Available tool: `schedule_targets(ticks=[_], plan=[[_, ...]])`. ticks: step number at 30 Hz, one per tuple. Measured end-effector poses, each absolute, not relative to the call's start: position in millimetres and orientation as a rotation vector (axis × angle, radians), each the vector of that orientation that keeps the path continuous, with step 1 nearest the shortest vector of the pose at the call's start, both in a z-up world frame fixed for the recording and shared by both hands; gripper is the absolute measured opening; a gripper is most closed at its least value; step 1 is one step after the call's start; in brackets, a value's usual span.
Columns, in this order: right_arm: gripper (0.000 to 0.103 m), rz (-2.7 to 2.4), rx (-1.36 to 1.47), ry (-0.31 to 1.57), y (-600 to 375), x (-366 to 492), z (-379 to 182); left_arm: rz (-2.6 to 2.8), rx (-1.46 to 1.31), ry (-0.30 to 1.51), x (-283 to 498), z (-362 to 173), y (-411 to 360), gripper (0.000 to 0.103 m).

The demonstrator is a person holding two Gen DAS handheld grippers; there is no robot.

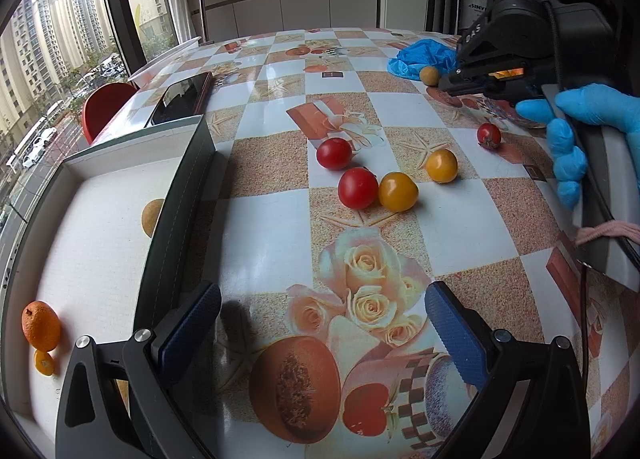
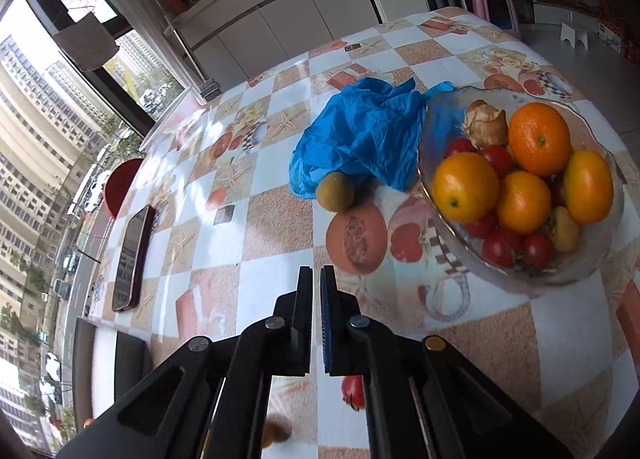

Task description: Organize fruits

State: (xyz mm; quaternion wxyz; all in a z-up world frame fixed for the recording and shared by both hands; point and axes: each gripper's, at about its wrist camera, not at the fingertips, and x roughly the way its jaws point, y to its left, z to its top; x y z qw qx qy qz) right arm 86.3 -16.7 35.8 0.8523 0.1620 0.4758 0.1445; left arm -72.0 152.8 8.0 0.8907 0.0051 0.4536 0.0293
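Jaws closed and empty on our right gripper (image 2: 316, 279), wide open on the left gripper (image 1: 322, 315); we should reopen before straddling the brown longan (image 2: 335, 192) beside the glass bowl (image 2: 592, 275)

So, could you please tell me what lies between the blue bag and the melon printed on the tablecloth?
In the right wrist view, a small brownish-green round fruit sits there, touching the blue bag and the printed melon's upper edge.

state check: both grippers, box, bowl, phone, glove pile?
left gripper: open, empty
right gripper: shut, empty
box: open, few fruits inside
glass bowl: upright, full of fruit
phone: flat, screen dark
blue gloves: crumpled on table
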Motion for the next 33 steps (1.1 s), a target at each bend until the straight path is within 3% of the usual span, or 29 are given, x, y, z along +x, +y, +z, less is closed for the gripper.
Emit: schedule_targets(ticks=[5,7,9,10,16,18,25,26,27,33], plan=[[0.006,0.347,0.296,1.043,-26.7,72.3,36.8,0.061,0.010,0.942,-72.0,8.0,152.8,0.102],[0.019,0.353,0.313,1.049,-25.1,77.0,38.7,0.061,0.010,0.942,-72.0,8.1,152.9,0.102],[0.057,0.346,0.331,1.051,-19.4,86.1,40.3,0.061,0.010,0.942,-71.9,8.0,152.8,0.102],[0.062,0.333,0.337,1.044,-15.6,91.3,41.1,0.061,0.010,0.942,-71.9,8.0,152.8,0.102],[0.061,0.225,0.355,1.077,7.3,137.7,29.9,0.061,0.010,0.942,-72.0,8.1,152.8,0.102],[0.054,0.173,0.352,1.083,10.9,150.9,24.8,0.061,0.010,0.942,-71.9,8.0,152.7,0.102],[0.042,0.093,0.313,1.042,23.3,178.8,19.5,0.060,0.010,0.942,-71.9,8.2,152.8,0.102],[0.031,0.079,0.300,1.037,23.2,180.5,18.8,0.060,0.010,0.942,-71.9,8.2,152.7,0.102],[0.027,0.078,0.306,1.032,22.4,181.3,17.7,0.060,0.010,0.942,-71.9,8.2,152.8,0.102],[0.027,0.193,0.367,1.025,6.8,160.2,19.9,0.061,0.010,0.943,-71.7,8.0,152.8,0.103]])
